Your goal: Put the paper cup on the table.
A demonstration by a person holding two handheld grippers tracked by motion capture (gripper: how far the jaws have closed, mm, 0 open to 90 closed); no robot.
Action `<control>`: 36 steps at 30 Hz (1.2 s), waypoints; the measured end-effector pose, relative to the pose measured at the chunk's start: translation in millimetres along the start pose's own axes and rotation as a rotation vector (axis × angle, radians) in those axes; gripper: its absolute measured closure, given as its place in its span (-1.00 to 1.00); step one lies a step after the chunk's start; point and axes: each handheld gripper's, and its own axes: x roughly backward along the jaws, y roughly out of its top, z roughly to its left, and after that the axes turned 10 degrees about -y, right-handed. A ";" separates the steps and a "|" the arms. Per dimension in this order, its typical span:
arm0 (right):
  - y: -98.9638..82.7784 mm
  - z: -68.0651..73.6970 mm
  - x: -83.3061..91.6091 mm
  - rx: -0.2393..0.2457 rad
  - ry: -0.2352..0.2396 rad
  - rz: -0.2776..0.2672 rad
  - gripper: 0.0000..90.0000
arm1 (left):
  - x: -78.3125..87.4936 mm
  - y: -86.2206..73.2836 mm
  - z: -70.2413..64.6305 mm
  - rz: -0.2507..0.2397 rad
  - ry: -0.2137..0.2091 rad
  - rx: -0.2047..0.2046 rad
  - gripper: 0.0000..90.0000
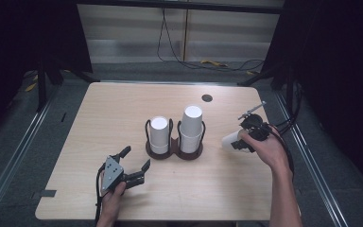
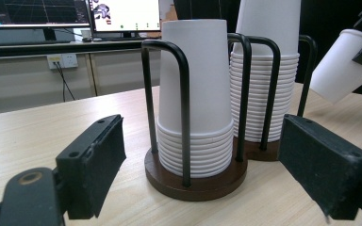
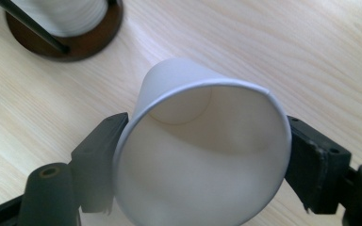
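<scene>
A dark wooden holder (image 1: 175, 152) with black wire loops stands mid-table and carries two upside-down stacks of white paper cups: a shorter left stack (image 1: 159, 135) and a taller right stack (image 1: 191, 126). To its right my right gripper (image 1: 240, 141) is shut on a single white paper cup (image 1: 229, 140), held tilted above the table. In the right gripper view the cup's mouth (image 3: 179, 87) faces the camera, and both pads of that gripper (image 3: 207, 155) press on its sides. My left gripper (image 1: 137, 157) rests open and empty near the front left, pointing at the shorter stack (image 2: 195, 94).
The light wooden table (image 1: 123, 109) has a black round grommet (image 1: 207, 98) near its far edge. Cables lie on the floor behind it. In the left gripper view a desk with monitors (image 2: 75, 14) stands beyond the table.
</scene>
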 end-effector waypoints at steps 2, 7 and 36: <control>3.7 -0.9 -2.9 0.017 -0.010 0.019 -0.50 | 0.0 0.0 -0.1 0.001 -0.001 -0.001 -0.65; 12.5 -2.5 -8.2 0.049 -0.023 0.085 -0.50 | -0.1 0.2 -0.8 0.008 -0.010 -0.016 -0.65; 47.2 3.0 -41.2 0.046 -0.046 0.172 -0.61 | 0.1 0.2 -0.7 0.005 -0.010 -0.017 -0.65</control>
